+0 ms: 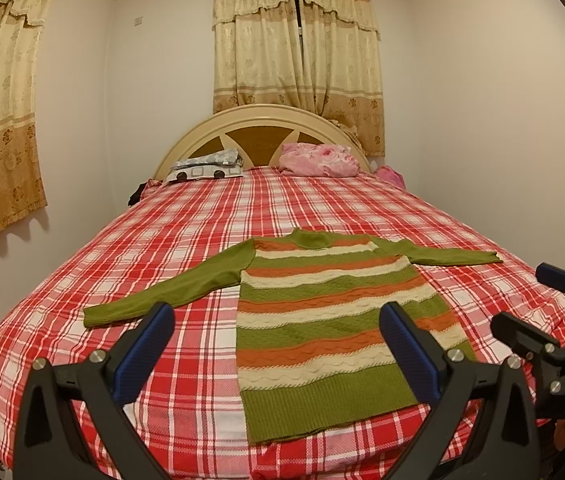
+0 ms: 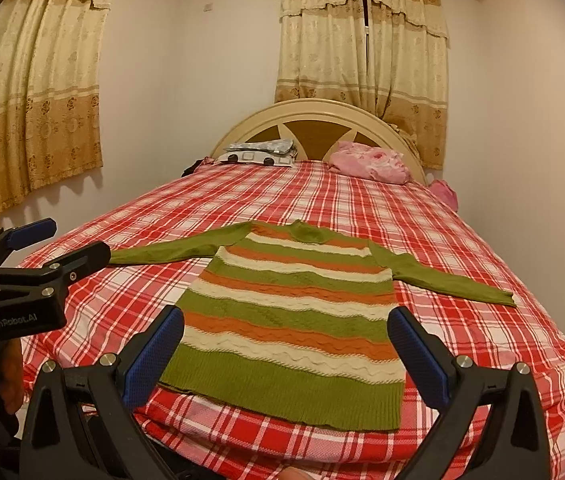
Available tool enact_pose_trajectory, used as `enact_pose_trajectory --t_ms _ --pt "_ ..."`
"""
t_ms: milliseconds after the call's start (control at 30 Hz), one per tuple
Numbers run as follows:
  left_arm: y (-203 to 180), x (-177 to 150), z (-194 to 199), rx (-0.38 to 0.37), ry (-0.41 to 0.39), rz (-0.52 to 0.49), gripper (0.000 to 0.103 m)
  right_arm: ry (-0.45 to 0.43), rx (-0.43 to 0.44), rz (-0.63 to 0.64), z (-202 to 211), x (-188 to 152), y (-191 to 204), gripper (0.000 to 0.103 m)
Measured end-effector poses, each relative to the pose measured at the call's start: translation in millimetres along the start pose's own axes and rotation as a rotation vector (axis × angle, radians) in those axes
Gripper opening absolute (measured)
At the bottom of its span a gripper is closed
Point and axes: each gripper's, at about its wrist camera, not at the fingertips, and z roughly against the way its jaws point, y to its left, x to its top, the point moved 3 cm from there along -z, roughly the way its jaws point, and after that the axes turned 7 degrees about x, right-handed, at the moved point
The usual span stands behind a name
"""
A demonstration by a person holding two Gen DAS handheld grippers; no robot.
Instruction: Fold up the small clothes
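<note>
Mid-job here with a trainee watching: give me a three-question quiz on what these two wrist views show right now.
1. True or false: the striped sweater lies flat, both sleeves spread out.
2. What is the left tool gripping: A) a sleeve, B) the hem, C) nothing?
3. Fill in: the right tool is ____, open or shut.

Key: 1 true. 2 C. 3 open, above the plaid bedspread, gripping nothing.

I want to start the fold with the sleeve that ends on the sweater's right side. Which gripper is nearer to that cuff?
Right. The right gripper hovers over the hem of the sweater, on the side of that cuff; the left gripper sits beyond the sweater's opposite edge.
</note>
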Motion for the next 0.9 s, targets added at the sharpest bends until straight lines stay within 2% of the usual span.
enact_pose_trajectory --t_ms 67,233,600,800,900 --pt "0 -1 -12 0.027 0.007 -0.009 0.103 0.003 -0.001 0.003 -6 -2 -3 0.102" --pt "-3 -7 -51 -0.021 0.065 -0.008 0.103 0.048 -0.018 -0.004 -38 -9 -23 0.102" --pt "-18 -3 -135 -0.05 0.156 0.004 0.103 0.182 -0.047 -0.056 -117 -21 -83 0.102" --pt "-32 -1 -176 -0.014 0.178 -0.016 0.103 0.23 -0.109 -0.105 -148 -25 -138 0.102" --pt "-40 -3 -195 -0.024 0.201 -0.017 0.103 0.263 -0.137 -0.16 -159 -32 -173 0.102"
